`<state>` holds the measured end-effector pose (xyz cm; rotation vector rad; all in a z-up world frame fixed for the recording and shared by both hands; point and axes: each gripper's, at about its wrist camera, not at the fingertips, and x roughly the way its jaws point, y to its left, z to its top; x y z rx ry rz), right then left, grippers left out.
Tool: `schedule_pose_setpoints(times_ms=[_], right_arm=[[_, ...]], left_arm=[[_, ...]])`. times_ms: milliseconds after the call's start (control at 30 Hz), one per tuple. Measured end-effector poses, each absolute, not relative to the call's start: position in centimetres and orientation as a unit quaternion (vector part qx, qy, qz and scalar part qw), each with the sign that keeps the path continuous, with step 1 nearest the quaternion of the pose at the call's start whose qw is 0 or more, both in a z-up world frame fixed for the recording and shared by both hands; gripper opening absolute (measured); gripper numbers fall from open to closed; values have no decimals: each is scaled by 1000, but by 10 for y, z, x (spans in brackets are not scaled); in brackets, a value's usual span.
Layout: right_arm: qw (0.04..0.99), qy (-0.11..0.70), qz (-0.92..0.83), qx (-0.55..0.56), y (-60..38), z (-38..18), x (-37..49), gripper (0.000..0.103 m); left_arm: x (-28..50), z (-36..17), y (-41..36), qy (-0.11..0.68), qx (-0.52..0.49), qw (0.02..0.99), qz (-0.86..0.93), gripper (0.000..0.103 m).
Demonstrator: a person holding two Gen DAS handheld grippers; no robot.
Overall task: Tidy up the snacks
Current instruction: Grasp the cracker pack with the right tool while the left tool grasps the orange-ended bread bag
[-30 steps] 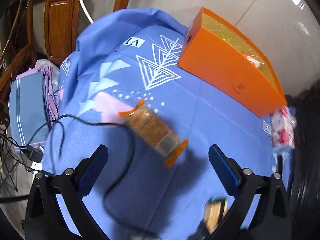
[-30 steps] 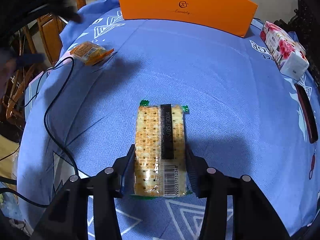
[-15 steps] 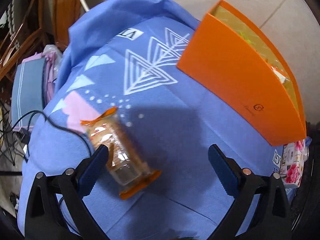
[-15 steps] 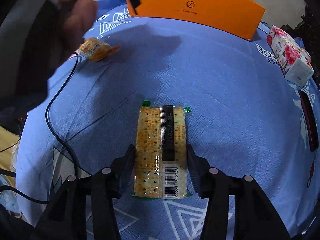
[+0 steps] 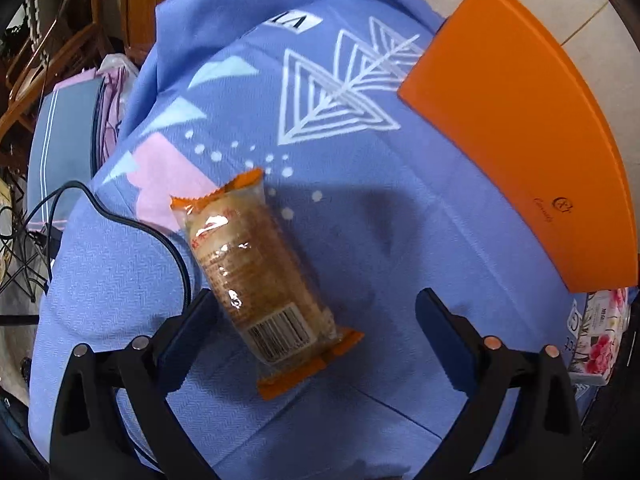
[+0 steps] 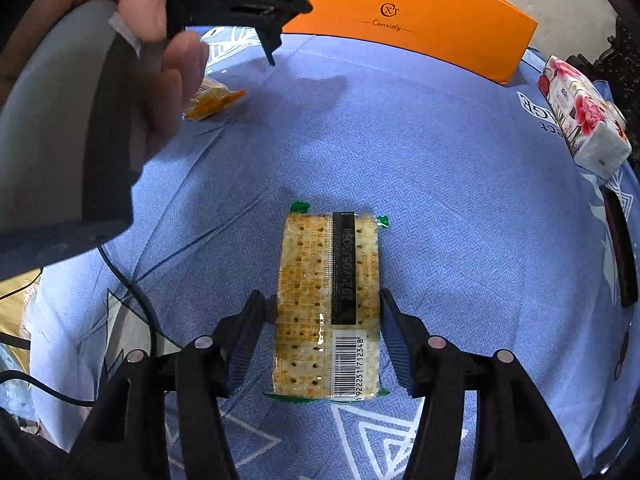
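The left gripper (image 5: 314,322) hangs almost straight down over the blue patterned tablecloth (image 5: 400,240), its blue-padded jaws spread wide. Between them lies a clear-wrapped round cake snack with crimped orange ends (image 5: 260,276), stretched from about eleven o'clock to five o'clock in the left wrist view; its barcode end sits nearer the jaws. The left pad is right at the wrapper's edge at about nine o'clock of the pack, though I cannot tell whether it touches; the right pad stands well clear at three o'clock. A thin black cable (image 5: 168,240) curls across the cloth and disappears under the left finger.

The right gripper (image 6: 322,328) points steeply down too. Its jaws have just been opening, and they now sit a little apart on either side of a flat clear packet of square crackers with green end seals (image 6: 328,300), which lies flat on the cloth, barcode towards the gripper. Narrow gaps show on both sides, so the pads are not pressing it.

At twelve o'clock of the crackers stands a long orange cardboard box (image 6: 420,28). A floral-printed tissue pack (image 6: 580,116) rests at two o'clock near the cloth's edge. At ten o'clock a person's hand (image 6: 160,52) grips the other tool's handle.
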<state>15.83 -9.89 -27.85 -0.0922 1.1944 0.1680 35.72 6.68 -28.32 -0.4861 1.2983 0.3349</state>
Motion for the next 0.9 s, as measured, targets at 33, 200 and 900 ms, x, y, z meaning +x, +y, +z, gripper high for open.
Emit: schedule_pose_setpoints(times_ms=[33,200,900], right_arm=[[823,561,79,-43,-99,-278,158,58],[824,560,77,-42,-99,-278,158,58],[831,551,72,-36,-103,-280,156,59]], left_arm=[[357,-285,68,597,-223,755,155,97],[366,-286,66,596,-195,768,134,97],[357,-287,32,545,13,839,0,99]])
